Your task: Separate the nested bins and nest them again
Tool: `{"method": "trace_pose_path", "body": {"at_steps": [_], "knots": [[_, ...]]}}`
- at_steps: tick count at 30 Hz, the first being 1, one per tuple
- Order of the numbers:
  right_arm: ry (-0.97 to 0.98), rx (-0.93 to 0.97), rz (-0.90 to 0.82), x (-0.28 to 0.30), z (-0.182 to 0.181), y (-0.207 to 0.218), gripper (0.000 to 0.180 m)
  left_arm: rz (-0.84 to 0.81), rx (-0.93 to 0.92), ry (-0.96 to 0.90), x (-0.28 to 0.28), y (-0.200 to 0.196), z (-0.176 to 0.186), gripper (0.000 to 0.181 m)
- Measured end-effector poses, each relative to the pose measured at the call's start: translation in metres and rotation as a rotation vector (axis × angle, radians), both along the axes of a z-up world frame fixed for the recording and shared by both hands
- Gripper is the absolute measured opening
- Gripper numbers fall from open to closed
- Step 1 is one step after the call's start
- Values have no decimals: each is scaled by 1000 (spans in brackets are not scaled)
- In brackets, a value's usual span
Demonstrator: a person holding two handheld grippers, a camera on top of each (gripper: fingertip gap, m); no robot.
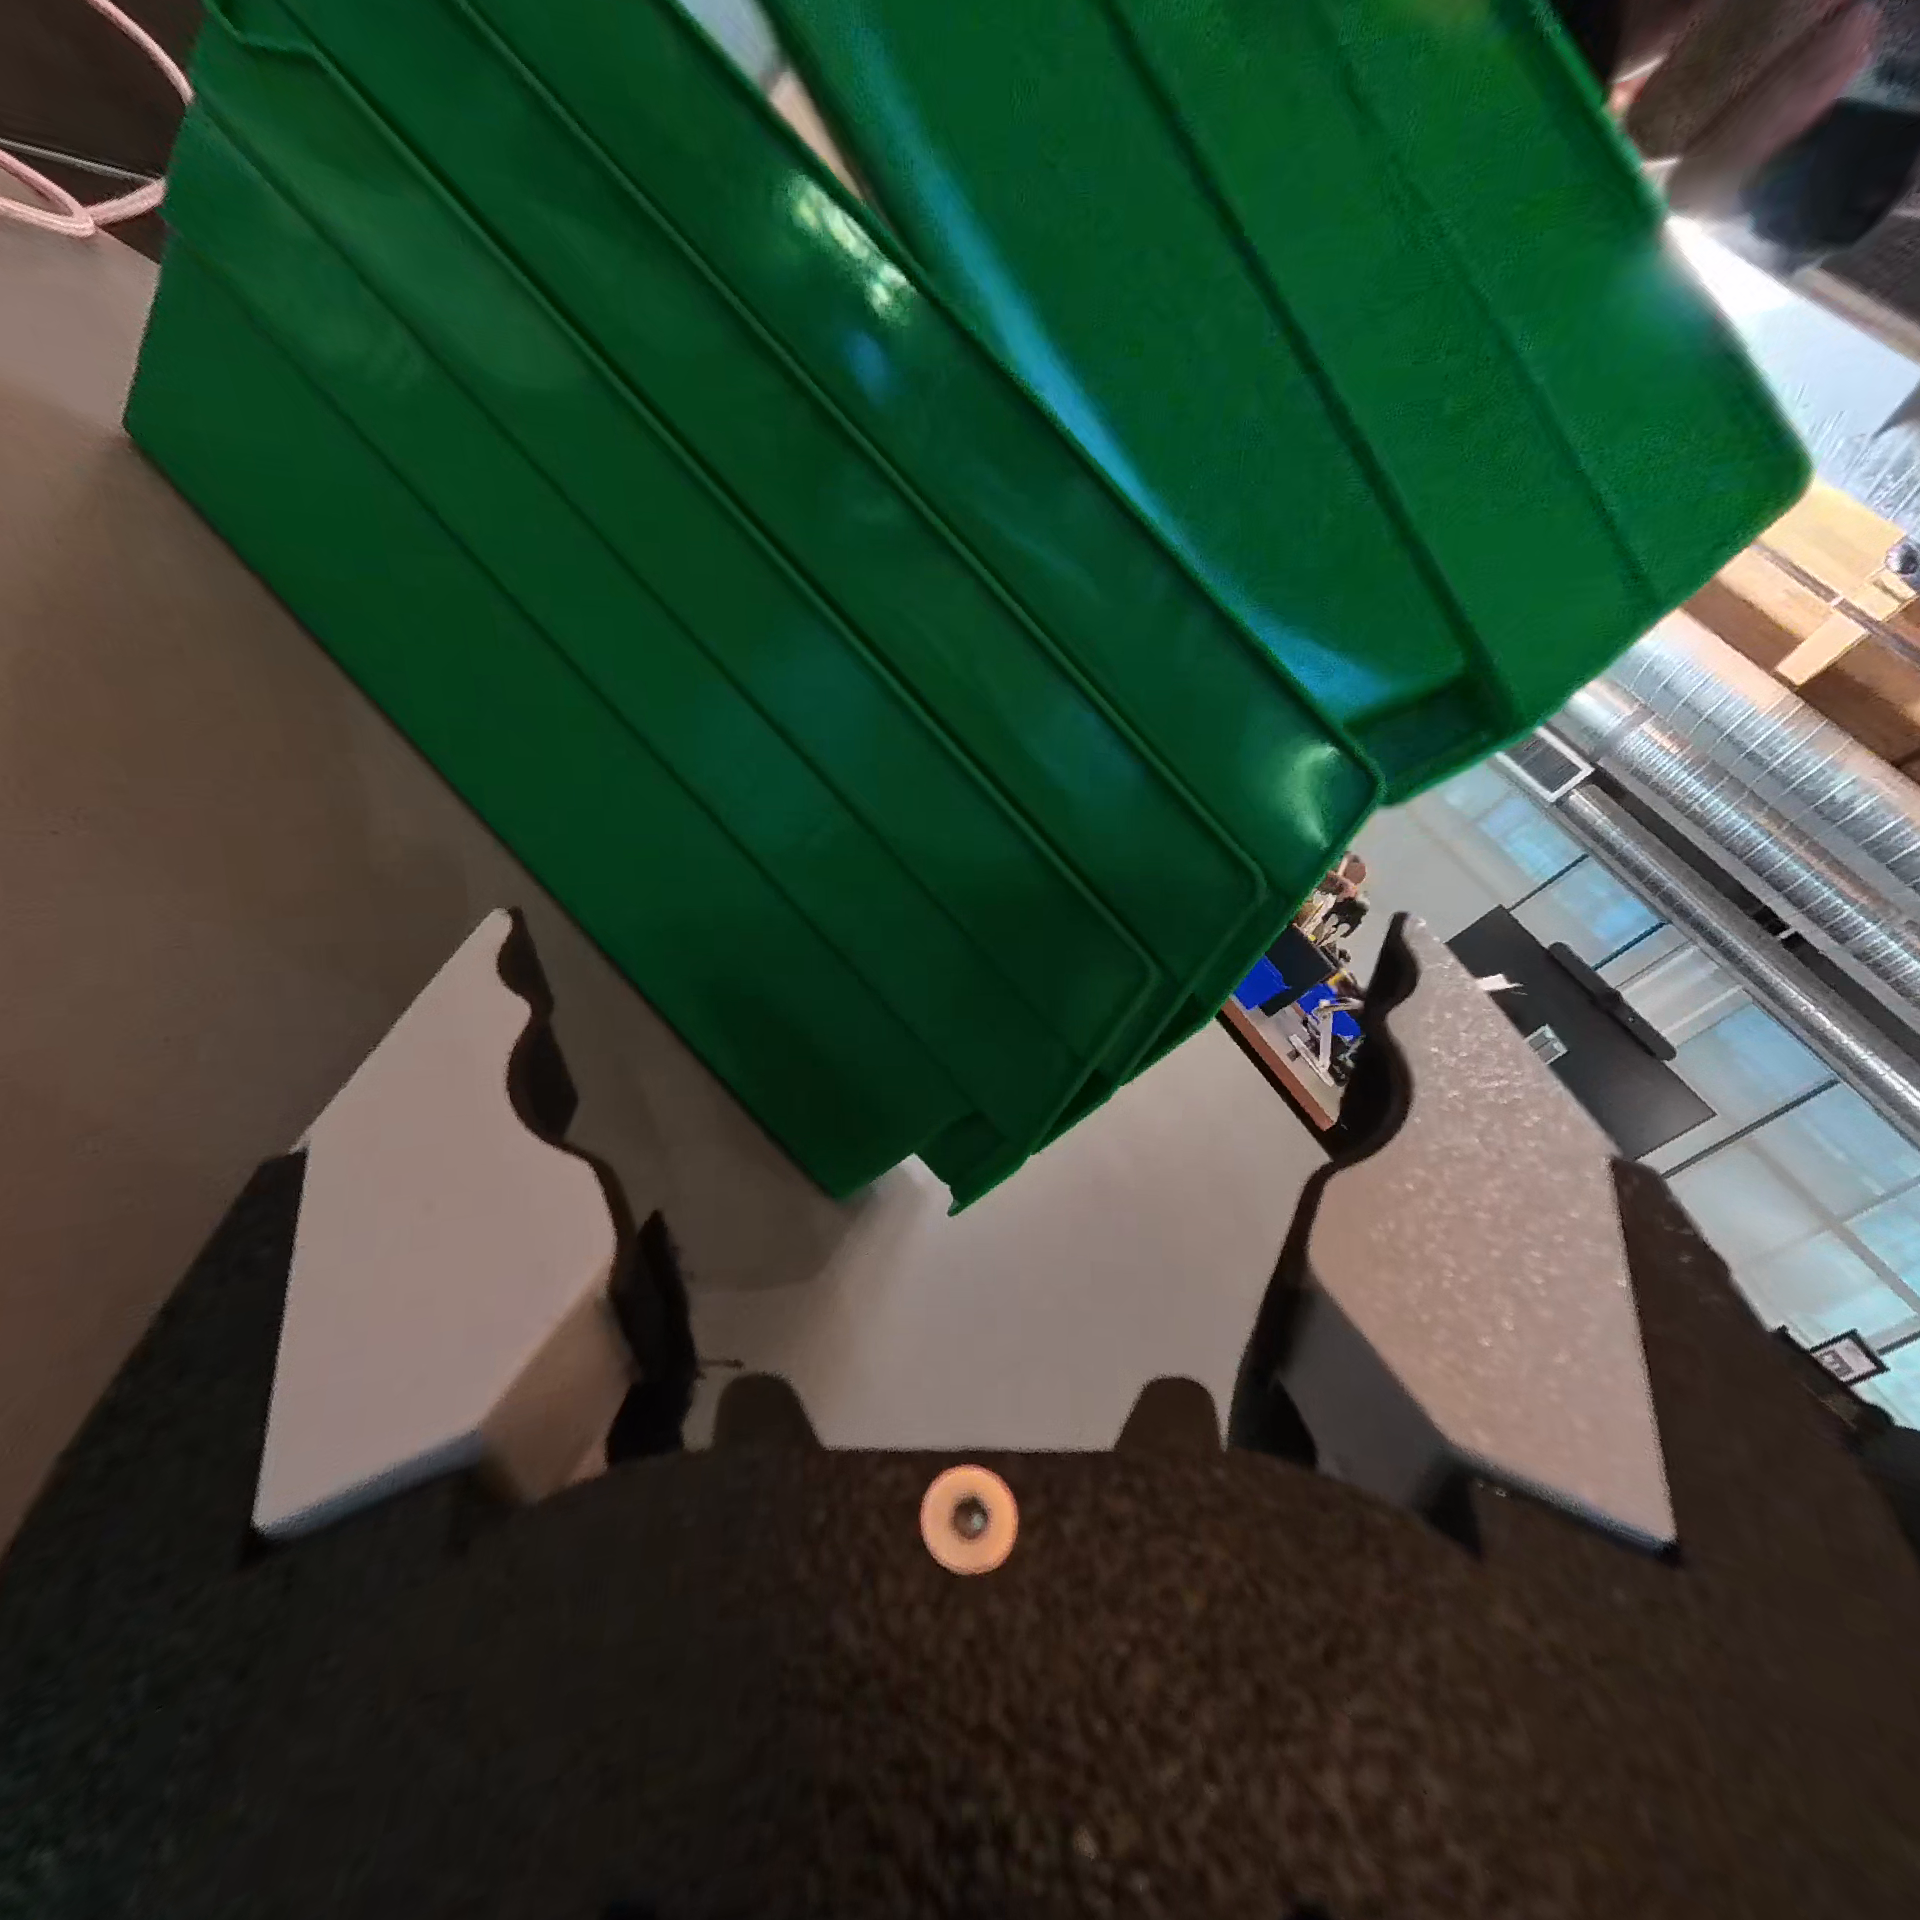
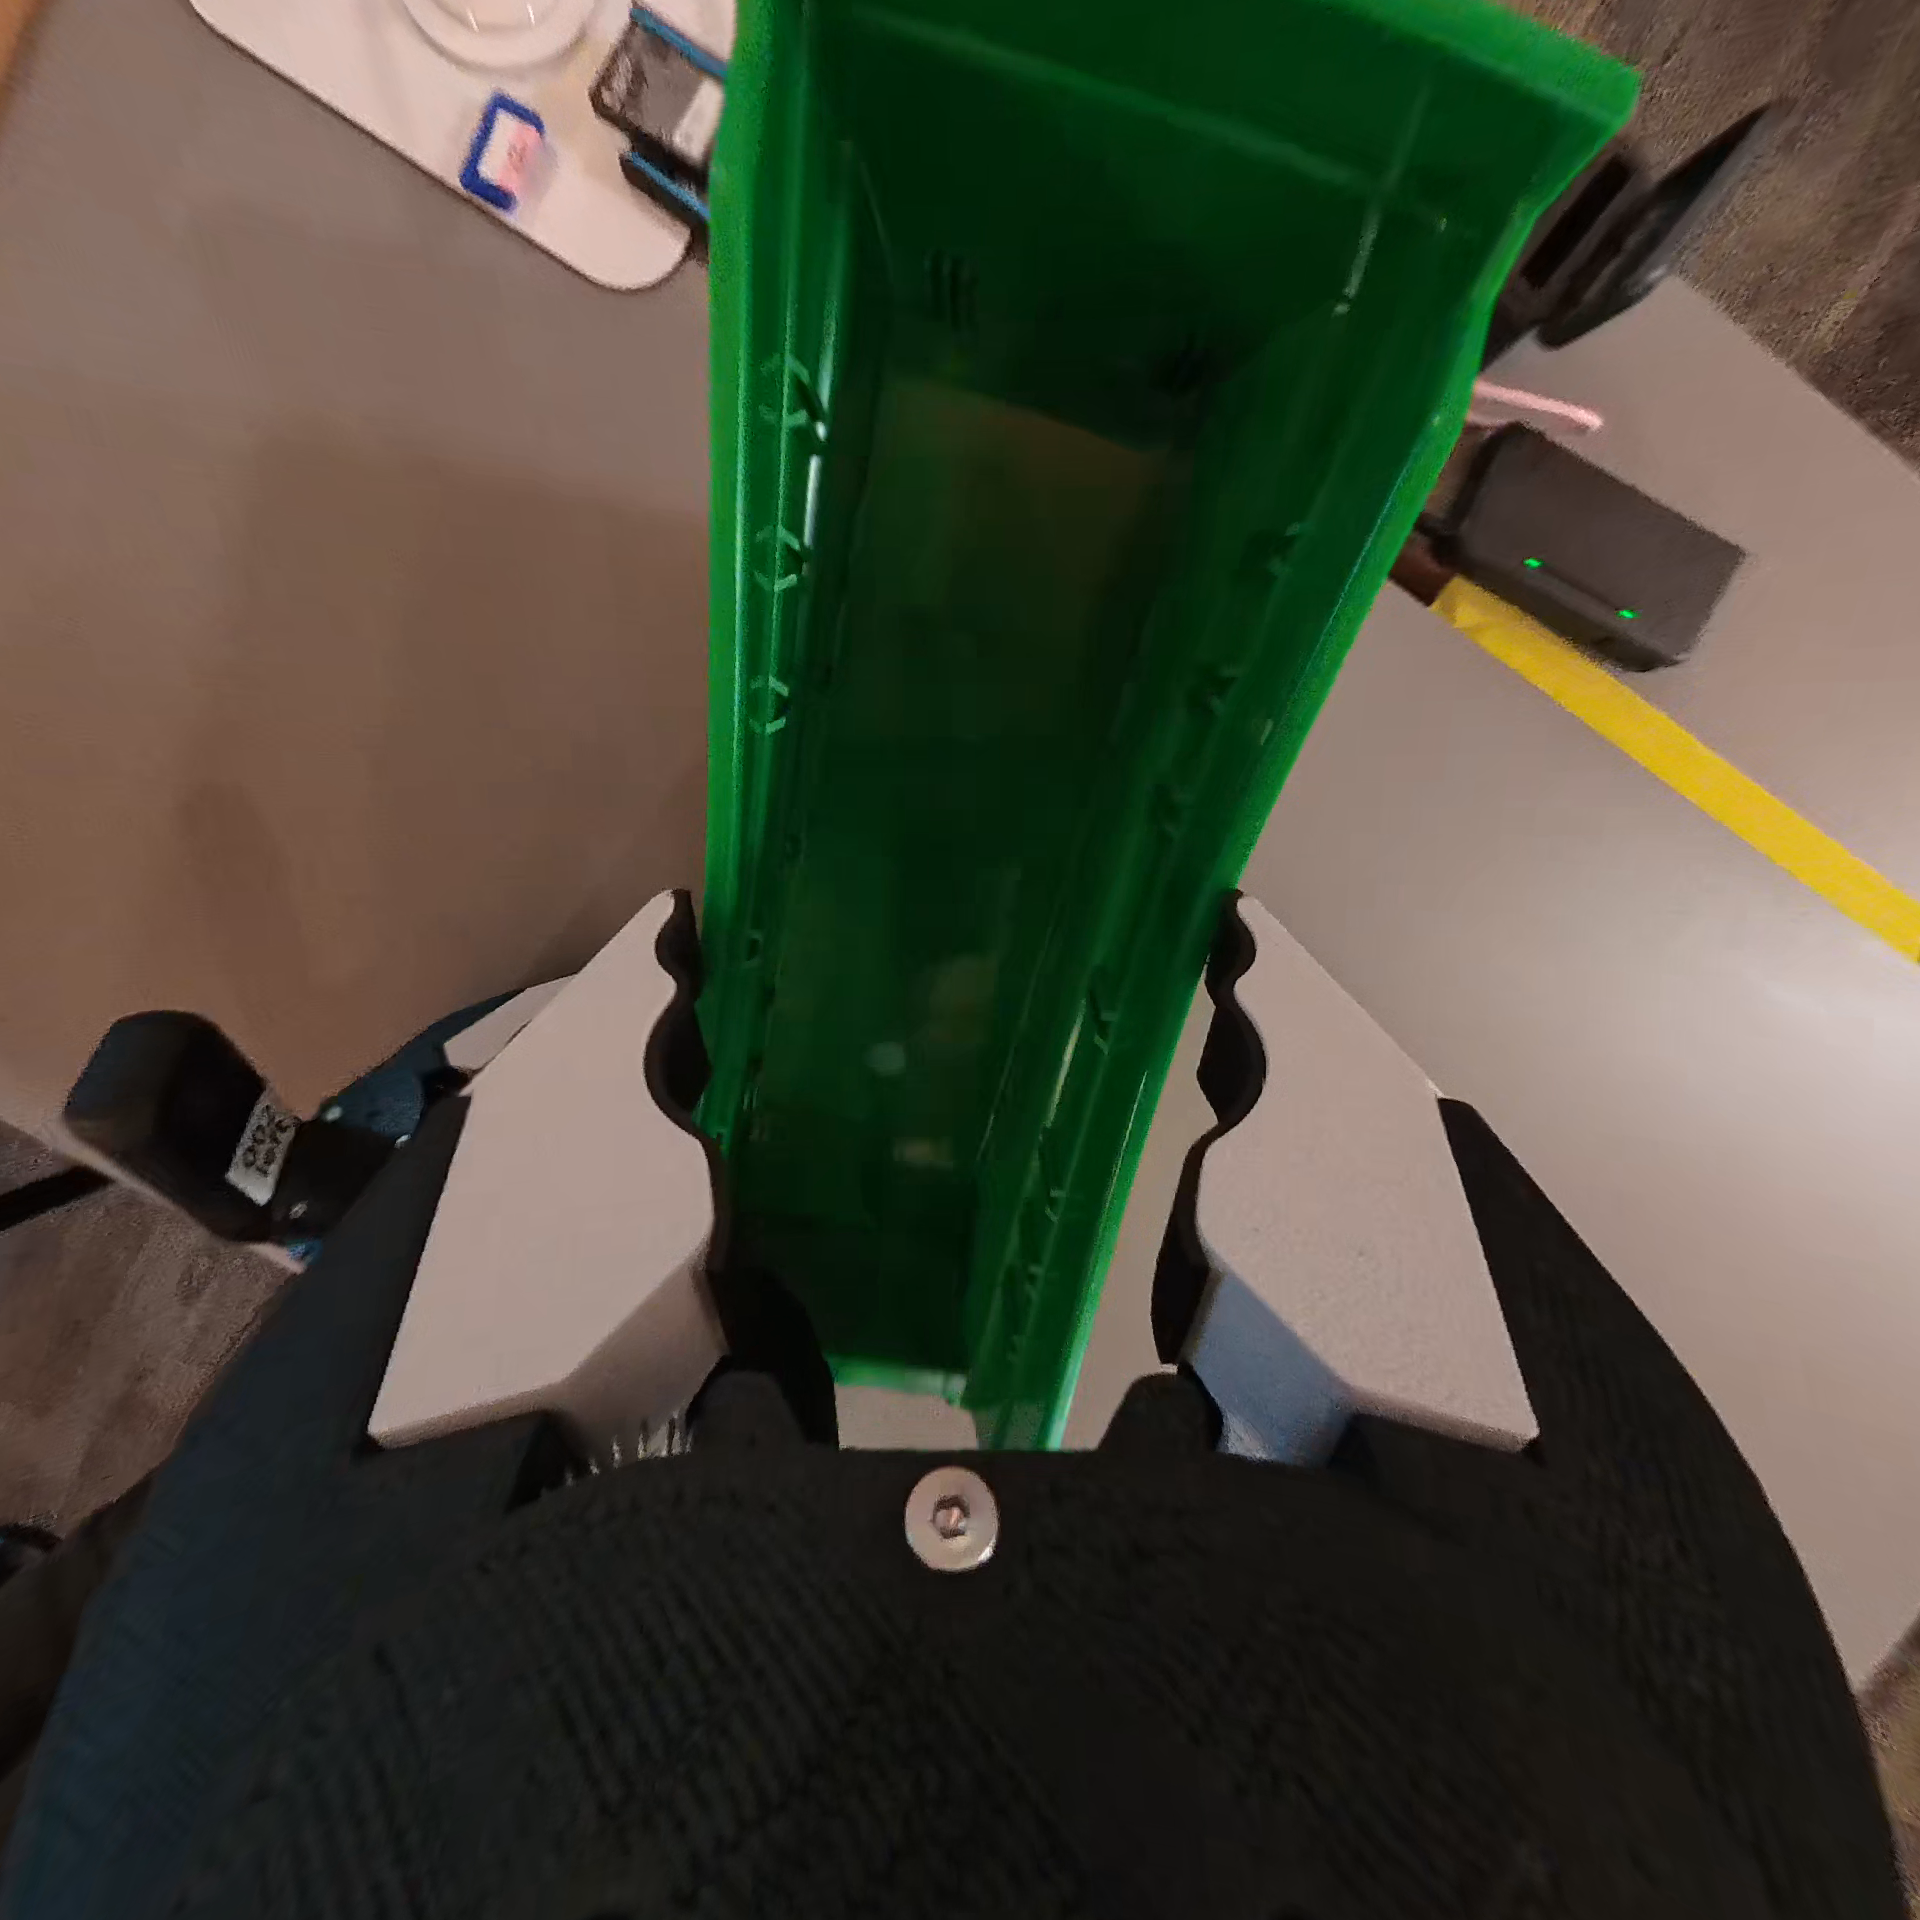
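- Resting ahead of the left gripper point(image 1: 956, 1049) is a stack of green bins point(image 1: 665, 665), nested so that their side walls show as stepped, ribbed layers, glossy plastic with pale reflections.
- The stack sits on the grey counter point(image 1: 208, 831), just beyond the fingertips; the left gripper is spread wide with nothing between its fingers.
- Up and to the right of that gripper, another green bin point(image 1: 1351, 343) is raised and tilted above the stack, its lower corner overlapping the topmost nested layer; whether they touch I cannot tell.
- In the right wrist view, the right gripper point(image 2: 951, 997) has a green bin point(image 2: 1039, 623) between its fingers, the bin running straight ahead from it, long and narrow, its dark interior and bright rims showing.
- The left finger presses the bin's rim; a sliver of gap shows at the right finger, so the clamp looks loose.
- Right of the gripper, a yellow stripe point(image 2: 1683, 758) crosses the grey surface beside a black box point(image 2: 1590, 551).
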State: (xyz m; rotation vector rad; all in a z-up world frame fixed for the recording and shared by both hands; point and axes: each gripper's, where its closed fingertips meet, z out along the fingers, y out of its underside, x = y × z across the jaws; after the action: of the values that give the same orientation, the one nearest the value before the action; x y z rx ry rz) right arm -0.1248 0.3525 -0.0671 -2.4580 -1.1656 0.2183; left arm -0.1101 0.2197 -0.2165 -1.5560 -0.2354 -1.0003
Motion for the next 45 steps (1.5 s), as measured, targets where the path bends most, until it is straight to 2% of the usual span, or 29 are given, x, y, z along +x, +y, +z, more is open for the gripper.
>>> {"method": "trace_pose_path", "body": {"at_steps": [1,7,11,14,20,24,28,34,38,40,42,45], "knots": [[22,5,-4,6,12,0,97,1,2,-5,-1,0,0,149],[207,6,-89,79,68,17,97,-5,11,1,1,-1,1,149],[128,66,-242,180,62,50,97,-11,13,21,3,-1,1,149],[48,46,-360,262,34,68,98,2,18,13,1,-1,2,148],[-119,-39,-587,415,-57,93,98,31,32,48,-1,-1,3,147],[-122,-152,-690,480,-110,98,98,54,30,80,-4,-2,1,145],[-98,-221,-696,501,-143,106,100,48,15,72,-3,0,-1,145],[-115,-232,-615,496,-165,125,105,46,-7,91,-1,2,-6,145],[-118,-207,-647,491,-168,138,123,47,-16,86,-2,2,-7,145],[-177,-149,-658,496,-159,145,140,80,-27,89,-7,4,-9,152],[-174,-41,-630,483,-129,158,143,116,-25,96,-12,4,-8,154],[49,19,-486,397,-73,159,143,104,-39,93,-11,5,-10,155]]}}
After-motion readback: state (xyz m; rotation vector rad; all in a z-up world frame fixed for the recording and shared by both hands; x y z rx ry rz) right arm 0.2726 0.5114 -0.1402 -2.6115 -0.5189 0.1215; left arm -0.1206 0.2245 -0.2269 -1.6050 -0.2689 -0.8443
